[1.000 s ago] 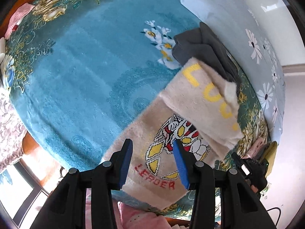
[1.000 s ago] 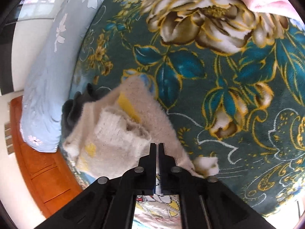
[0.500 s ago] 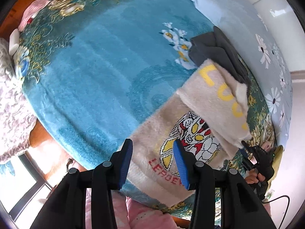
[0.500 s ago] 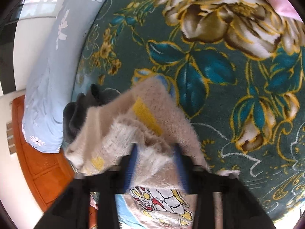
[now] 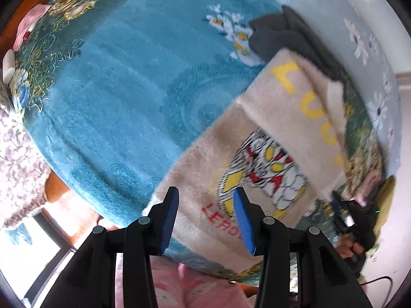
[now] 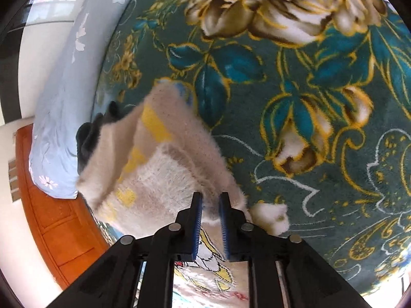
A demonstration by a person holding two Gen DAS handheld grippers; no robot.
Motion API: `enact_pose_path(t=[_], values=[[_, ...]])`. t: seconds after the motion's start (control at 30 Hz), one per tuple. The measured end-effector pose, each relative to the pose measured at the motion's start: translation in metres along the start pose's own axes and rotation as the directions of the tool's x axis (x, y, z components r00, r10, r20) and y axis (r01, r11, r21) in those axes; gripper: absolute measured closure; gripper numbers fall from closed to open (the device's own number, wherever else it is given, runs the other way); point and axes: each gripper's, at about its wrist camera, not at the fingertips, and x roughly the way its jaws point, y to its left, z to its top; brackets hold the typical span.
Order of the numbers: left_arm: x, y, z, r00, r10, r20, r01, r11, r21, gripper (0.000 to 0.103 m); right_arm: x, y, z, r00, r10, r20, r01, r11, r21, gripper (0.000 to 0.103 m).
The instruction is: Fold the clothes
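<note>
Fold in progress on a cream fuzzy sweater [image 5: 257, 154] with a cartoon print, yellow letters and red lettering, lying on a teal plush floral blanket [image 5: 115, 89]. The left gripper [image 5: 205, 205] hovers with its blue-padded jaws spread wide and nothing between them; the sweater's lower hem lies just ahead of and below the jaws, with the printed chest beyond and to the right. The right gripper [image 6: 210, 210] stands over the folded-in sleeve side of the same sweater [image 6: 154, 174], its jaws narrowly parted. Fuzzy fabric shows in the gap, but whether the pads press it or only frame it cannot be told from this view. A second ago these jaws were pressed together and half a second ago they were spread wide around the sleeve fold; they have since narrowed, which suggests the sleeve has been laid down and a fresh hold on the side edge is being taken. The left gripper has stayed open and has drawn back slightly toward the hem. A dark grey folded garment [image 5: 277, 33] lies beyond the sweater's far end, next to a pale blue daisy-print pillow [image 5: 359, 38]. Judged from this layout, the sleeve fold is done and the lengthwise fold remains.
</note>
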Motion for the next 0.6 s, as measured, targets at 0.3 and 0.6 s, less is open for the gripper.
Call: enact_pose_path(t=[0.3, 0.6], values=[[0.066, 0.007, 0.011, 0.988, 0.130, -0.078, -0.121, 0.986, 0.116, 0.058, 0.020, -0.038, -0.053, 0.984, -0.142, -0.110, 0.137, 0.989, -0.055, 0.052], [0.139, 0.028, 0.019, 0.971, 0.168, -0.172, -0.137, 0.974, 0.180, 0.058, 0.043, -0.059, -0.109, 0.959, -0.197, -0.202, 0.184, 0.979, -0.085, 0.045]])
